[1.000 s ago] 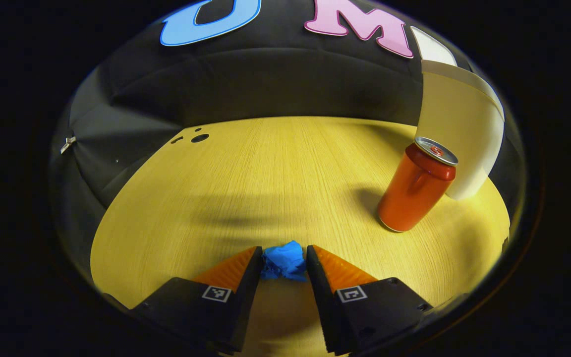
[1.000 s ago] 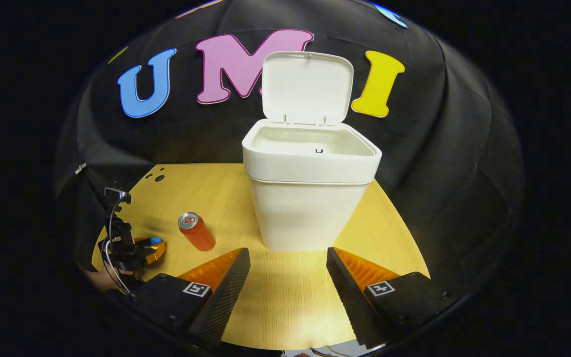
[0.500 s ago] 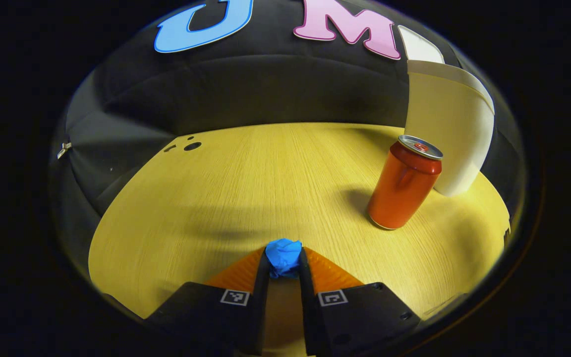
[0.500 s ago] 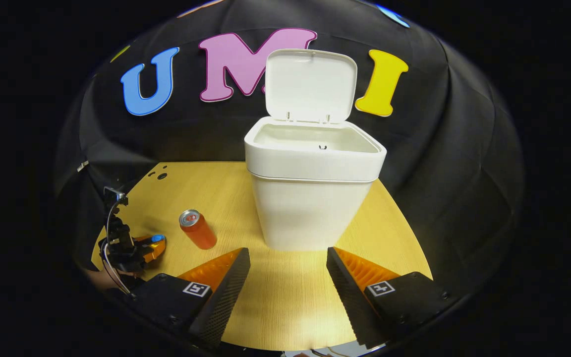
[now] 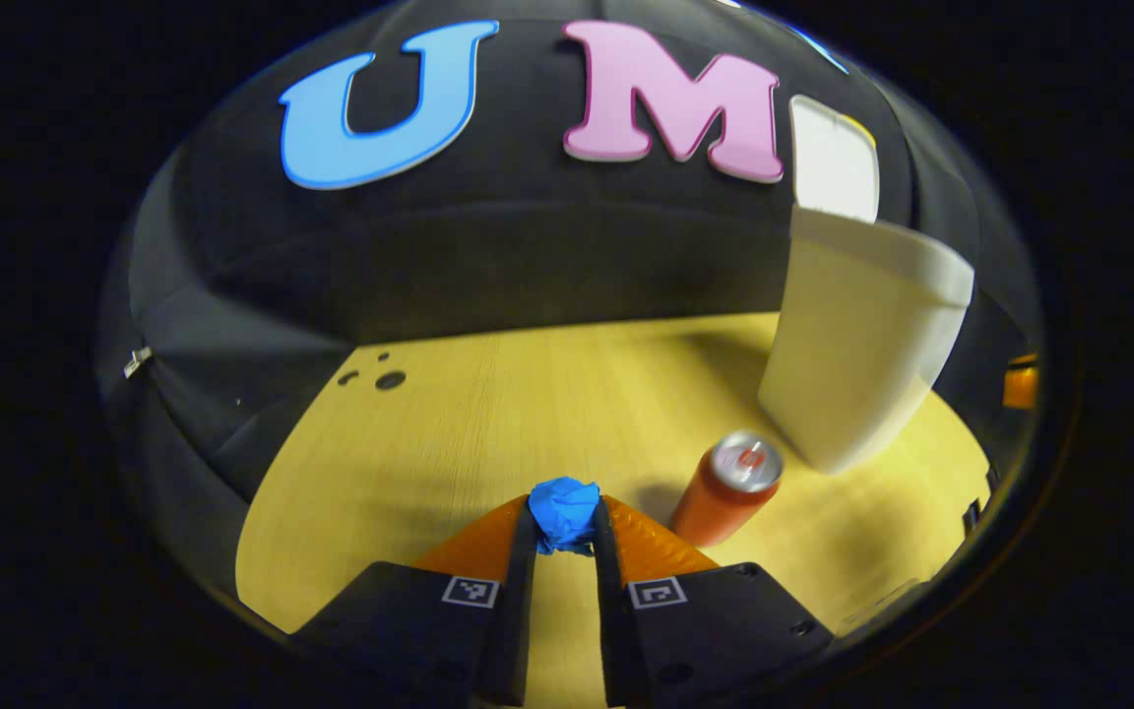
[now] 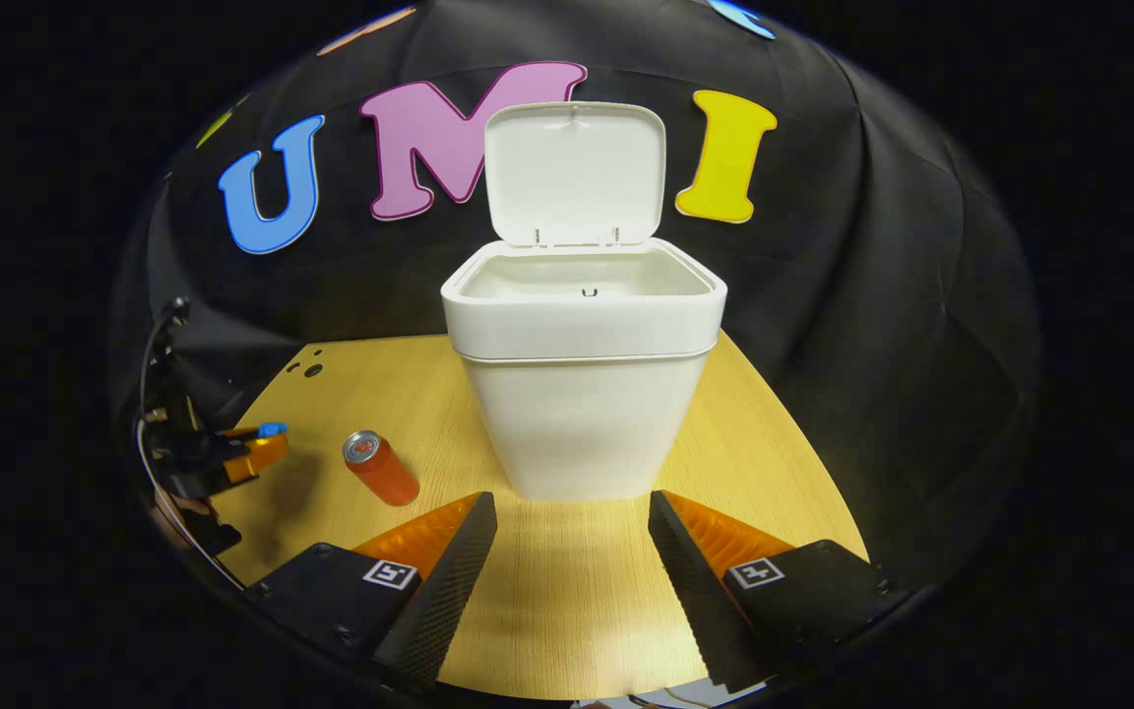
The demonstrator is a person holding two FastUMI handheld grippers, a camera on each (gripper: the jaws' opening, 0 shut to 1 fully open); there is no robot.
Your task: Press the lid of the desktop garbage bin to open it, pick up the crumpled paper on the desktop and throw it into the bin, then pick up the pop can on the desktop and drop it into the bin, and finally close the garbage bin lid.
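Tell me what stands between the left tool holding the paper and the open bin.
The pop can stands upright on the desktop between the left tool, shut on the crumpled paper, and the bin; the right gripper view shows it.

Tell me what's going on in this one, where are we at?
A person is clearing a desktop with two handheld grippers. The left gripper is shut on the blue crumpled paper, held above the table. The bin stands with its lid up, ready to receive it. The pop can stands upright on the table beside the bin, untouched. The right gripper is open and empty, facing the bin.
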